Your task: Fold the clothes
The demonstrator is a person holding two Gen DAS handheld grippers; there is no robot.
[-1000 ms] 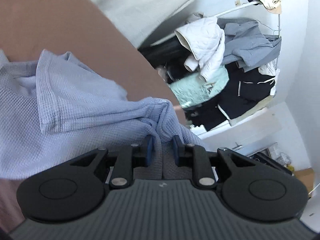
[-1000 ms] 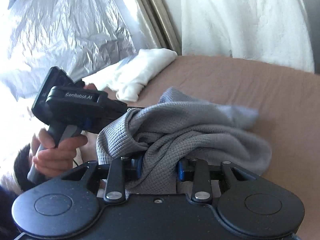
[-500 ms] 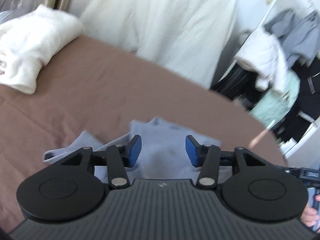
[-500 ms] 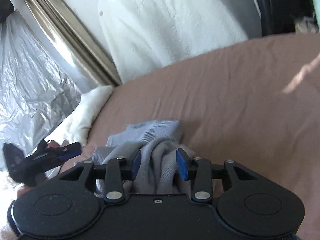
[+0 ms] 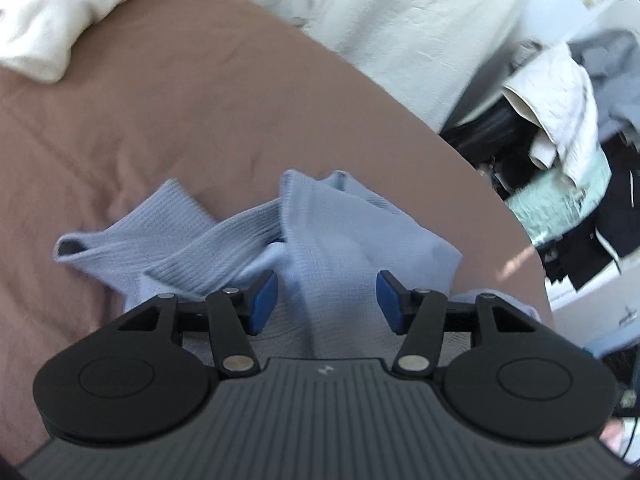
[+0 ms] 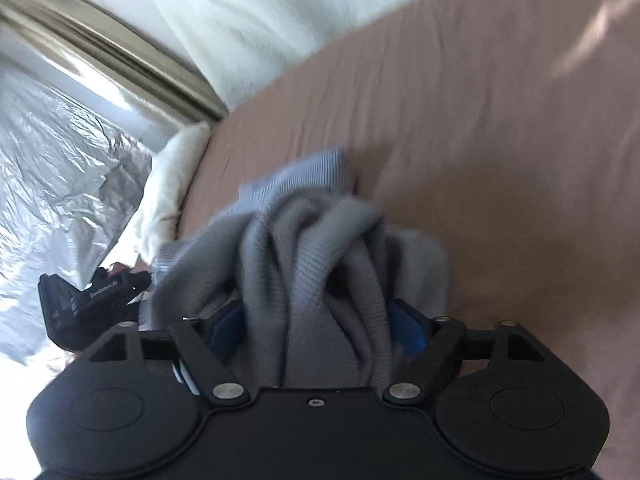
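A light blue-grey knit garment (image 5: 328, 232) lies crumpled on the brown bed sheet (image 5: 160, 120). My left gripper (image 5: 326, 300) is open, its blue pads wide apart just above the cloth, holding nothing. In the right wrist view the same garment (image 6: 316, 248) is bunched in thick folds between the wide-open jaws of my right gripper (image 6: 320, 320). The pads do not press it. The left gripper's body (image 6: 88, 300) shows at the left of that view.
A white pillow (image 5: 44, 20) lies at the far left of the bed, with white bedding (image 5: 380, 8) behind. A rack piled with clothes (image 5: 568, 128) stands past the bed's right edge. Silver foil sheeting (image 6: 52, 168) and a curtain (image 6: 120, 48) are on the left.
Both grippers have let go of the garment: the left opened half a second ago, the right has now opened wide. The garment has dropped into a heap on the sheet.
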